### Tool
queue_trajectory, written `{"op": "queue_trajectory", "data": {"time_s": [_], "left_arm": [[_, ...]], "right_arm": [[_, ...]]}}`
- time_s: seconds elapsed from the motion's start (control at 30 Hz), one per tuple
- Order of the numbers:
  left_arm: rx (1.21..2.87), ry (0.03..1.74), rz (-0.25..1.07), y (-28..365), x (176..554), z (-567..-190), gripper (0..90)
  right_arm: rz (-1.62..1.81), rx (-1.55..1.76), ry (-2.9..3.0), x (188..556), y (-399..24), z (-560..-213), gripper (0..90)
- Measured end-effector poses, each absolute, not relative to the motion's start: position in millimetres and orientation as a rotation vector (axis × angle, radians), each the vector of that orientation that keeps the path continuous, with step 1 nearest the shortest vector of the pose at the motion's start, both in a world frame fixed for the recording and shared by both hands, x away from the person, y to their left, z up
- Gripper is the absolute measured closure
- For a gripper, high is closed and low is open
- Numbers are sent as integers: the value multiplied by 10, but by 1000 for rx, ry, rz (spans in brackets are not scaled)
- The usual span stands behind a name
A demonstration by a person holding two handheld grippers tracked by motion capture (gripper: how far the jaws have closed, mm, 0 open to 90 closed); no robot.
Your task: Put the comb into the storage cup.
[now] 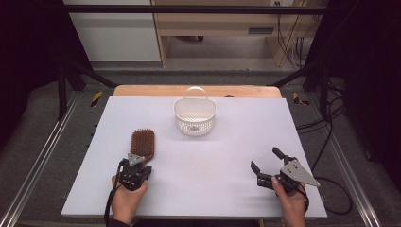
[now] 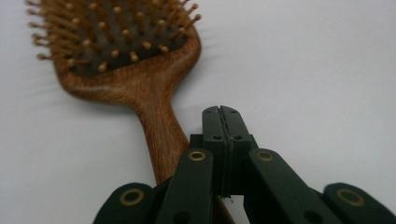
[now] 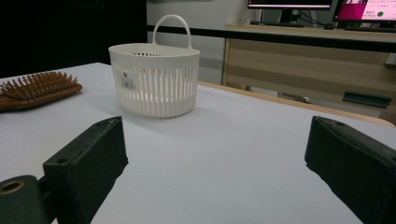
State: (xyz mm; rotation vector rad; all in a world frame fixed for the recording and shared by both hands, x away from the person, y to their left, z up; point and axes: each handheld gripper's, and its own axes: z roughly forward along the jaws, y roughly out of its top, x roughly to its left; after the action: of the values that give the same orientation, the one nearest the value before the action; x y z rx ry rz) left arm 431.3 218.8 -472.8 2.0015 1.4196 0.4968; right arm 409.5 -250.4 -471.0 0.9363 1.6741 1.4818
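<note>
A wooden paddle hairbrush (image 1: 142,143) lies bristles-up in the left half of the high view, on the white table (image 1: 198,184); its head points toward the top of the frame and its handle runs down toward the left gripper (image 1: 140,163), which a hand (image 1: 126,198) holds at the lower left. In the left gripper view the two black jaws are pressed flat together with nothing between them; the brush handle (image 2: 159,130) passes just to the left of the closed tips and dips under the gripper's body at the bottom of the frame; whether they touch I cannot tell. The right gripper (image 1: 265,160) sits at the lower right of the high view, well apart from the brush; its jaws stand wide apart and hold nothing. A white slatted plastic basket (image 1: 195,116) with a loop handle stands upright near the top centre of the table; the right gripper view has it in the upper left, with the brush head (image 3: 39,88) at the left edge.
</note>
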Motion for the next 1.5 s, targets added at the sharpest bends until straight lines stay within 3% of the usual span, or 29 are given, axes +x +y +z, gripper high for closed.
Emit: {"op": "queue_trajectory", "data": {"time_s": [0.83,1.1,1.2,1.5], "left_arm": [[2044,1439,511,2725,4376,-4685,887],[2055,1359,549,2789,4383,-4457,839],[2087,1336,562,2816,4409,-4381,762],[2155,1322,573,2856,4492,-4242,328]], "right_arm": [[1475,937,1696,4112,-2477,-4737,55],[1474,939,1699,4115,-2476,-4744,55],[1473,937,1699,4117,-2476,-4745,55],[1472,945,1695,4115,-2485,-4755,54]]}}
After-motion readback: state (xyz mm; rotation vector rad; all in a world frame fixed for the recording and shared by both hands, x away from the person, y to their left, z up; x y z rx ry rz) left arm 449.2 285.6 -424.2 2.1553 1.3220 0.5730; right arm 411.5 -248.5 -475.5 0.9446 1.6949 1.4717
